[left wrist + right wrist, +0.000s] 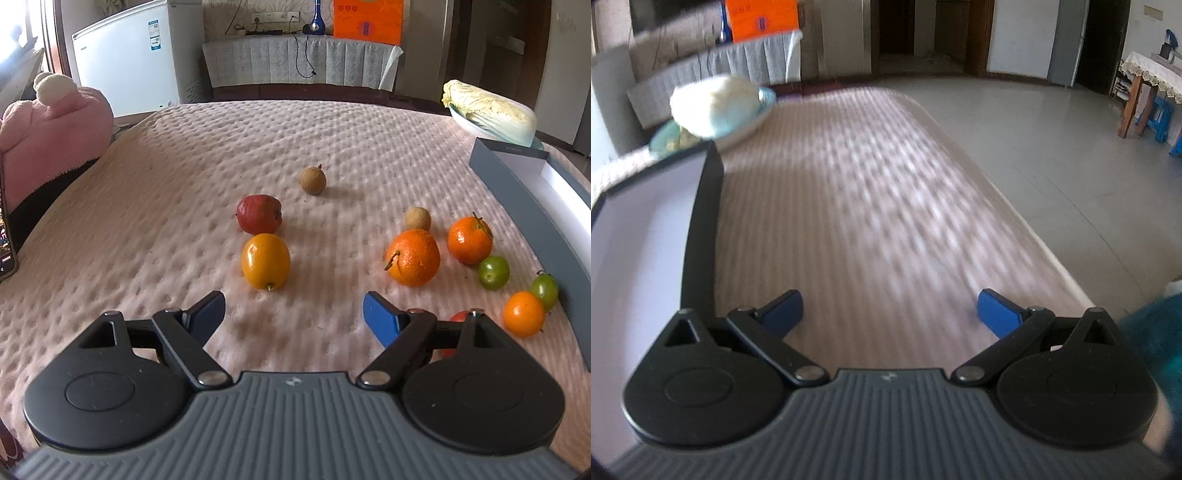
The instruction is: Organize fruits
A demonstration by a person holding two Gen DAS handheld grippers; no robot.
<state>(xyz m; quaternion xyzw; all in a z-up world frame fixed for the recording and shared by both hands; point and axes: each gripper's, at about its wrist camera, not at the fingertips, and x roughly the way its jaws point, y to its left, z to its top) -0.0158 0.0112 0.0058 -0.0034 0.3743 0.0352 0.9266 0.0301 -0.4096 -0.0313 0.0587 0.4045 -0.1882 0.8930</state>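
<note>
A: While the left tool [293, 314] hangs spread and empty, which fruit is nearest?

B: The yellow fruit [265, 260], at twelve o'clock just ahead of it on the padded surface [166, 206], touching the red fruit [259, 214] behind.

A: How would it handle?

B: Likely light, smooth, prone to roll; take it across its middle, gently.

A: And the right tool [890, 312]?

B: Spread too, holding nothing, with the box [701, 221] at nine o'clock.

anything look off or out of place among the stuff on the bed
One thing: a napa cabbage on a plate sits at the far right corner, a vegetable among fruits. The fruits lie loose on the cover, none in the grey box.
</note>
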